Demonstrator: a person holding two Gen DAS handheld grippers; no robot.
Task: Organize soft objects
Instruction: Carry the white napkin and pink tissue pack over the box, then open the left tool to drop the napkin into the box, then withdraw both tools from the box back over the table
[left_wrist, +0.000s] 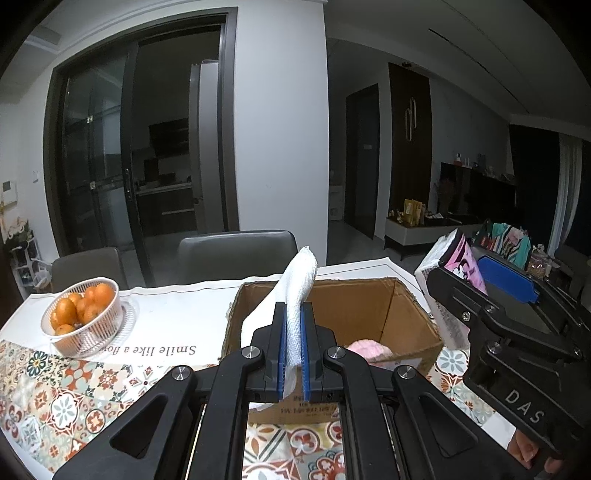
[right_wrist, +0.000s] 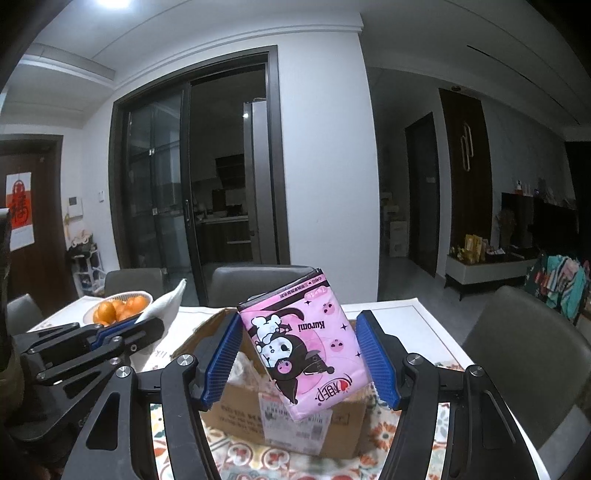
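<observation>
Hovering both loads over the cardboard box (left_wrist: 373, 314), my left gripper (left_wrist: 293, 350) pinching the white cloth (left_wrist: 297, 291) at twelve o'clock, my right gripper (right_wrist: 299, 354) spread around the tissue pack (right_wrist: 306, 343), which I should lower before releasing.

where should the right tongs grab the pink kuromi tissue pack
Probably across its two long edges at mid-length, coming from the near side. The pink tissue pack is flat, soft and tilted over the cardboard box, its printed face toward the right tongs, so those edges offer parallel sides.
</observation>
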